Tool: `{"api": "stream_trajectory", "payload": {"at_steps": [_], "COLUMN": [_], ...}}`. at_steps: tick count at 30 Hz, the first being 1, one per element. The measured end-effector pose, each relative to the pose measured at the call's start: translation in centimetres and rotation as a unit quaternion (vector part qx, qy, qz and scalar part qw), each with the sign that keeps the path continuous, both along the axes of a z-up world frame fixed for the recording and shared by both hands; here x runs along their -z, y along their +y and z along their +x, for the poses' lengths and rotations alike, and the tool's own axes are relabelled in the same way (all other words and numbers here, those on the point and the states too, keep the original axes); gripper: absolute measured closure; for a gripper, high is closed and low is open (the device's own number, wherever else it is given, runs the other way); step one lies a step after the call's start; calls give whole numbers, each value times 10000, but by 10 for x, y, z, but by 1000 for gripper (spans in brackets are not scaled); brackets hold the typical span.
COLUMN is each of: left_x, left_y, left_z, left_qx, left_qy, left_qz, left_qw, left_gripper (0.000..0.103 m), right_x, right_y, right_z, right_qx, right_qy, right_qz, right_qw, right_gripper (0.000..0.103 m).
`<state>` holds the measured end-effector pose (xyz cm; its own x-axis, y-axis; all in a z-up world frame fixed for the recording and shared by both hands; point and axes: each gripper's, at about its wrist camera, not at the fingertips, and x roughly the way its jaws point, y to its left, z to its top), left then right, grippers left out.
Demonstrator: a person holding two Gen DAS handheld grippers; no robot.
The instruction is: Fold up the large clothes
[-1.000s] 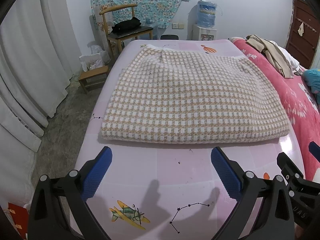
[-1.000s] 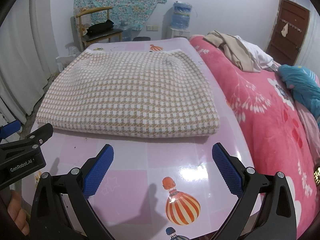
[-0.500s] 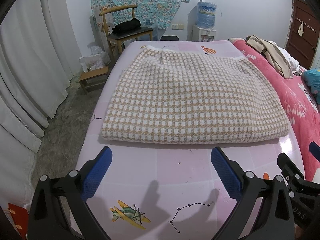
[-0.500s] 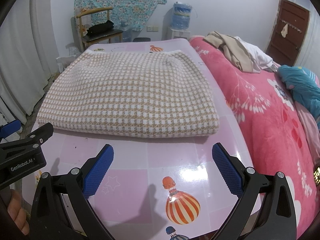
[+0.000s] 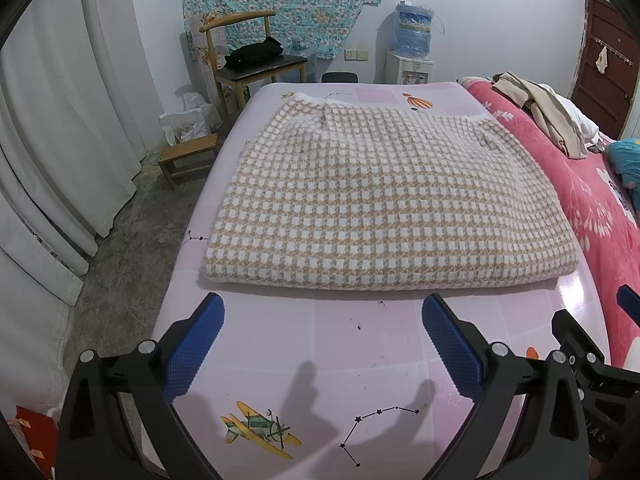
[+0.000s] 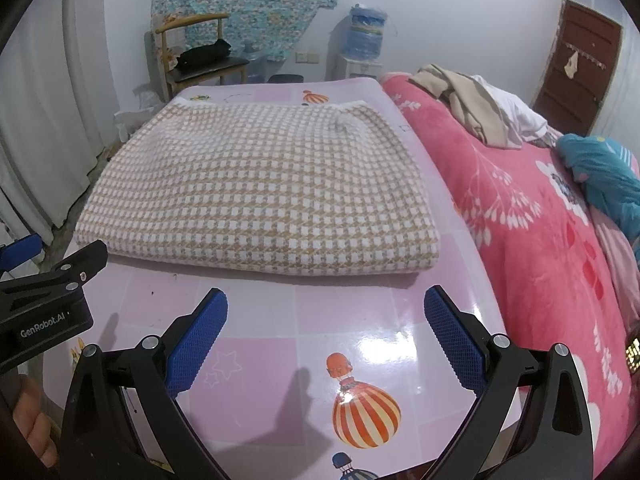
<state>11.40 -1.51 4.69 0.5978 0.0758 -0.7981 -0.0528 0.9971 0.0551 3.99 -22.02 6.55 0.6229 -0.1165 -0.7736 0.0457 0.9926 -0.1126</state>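
A folded checked sweater (image 5: 384, 204) lies flat on the pink tabletop (image 5: 344, 344). Both the left tool (image 5: 322, 340) and the right tool (image 6: 326, 332) hover just before its near edge, spread wide, grasping nothing.

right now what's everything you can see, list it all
folded garment: 1, tan and white check, flat on the table
table: 1, pink with cartoon prints, under the garment
bed cover: 1, pink floral, right of the table
clothes pile: 1, beige and white, on the bed's far end
blue cloth: 1, teal, on the bed at right
chair: 1, wooden, by the far wall, black bag on its seat
stool: 1, wooden, on the floor left of the table
water dispenser: 1, white with blue bottle, far wall
curtains: white, left
door: 1, brown, far right
left claw: open, empty, over the table's near edge
right claw: open, empty, beside it
hand: 1, lower left in the right wrist view
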Motion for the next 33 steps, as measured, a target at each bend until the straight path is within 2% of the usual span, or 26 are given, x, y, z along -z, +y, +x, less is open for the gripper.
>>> {"api": "stream_trajectory", "payload": {"at_steps": [33], "left_x": [-3], "left_y": [0], "left_z": [-1], "left_qx": [9], "left_qy": [-30], "left_qz": [2], "left_qw": [10000], "left_gripper": [6], "right_x": [-1], "right_y": [0], "right_z": [0], "right_qx": [4], "right_qy": [-23], "right_qz": [-27], "right_qw": [10000], "right_gripper": [8]}}
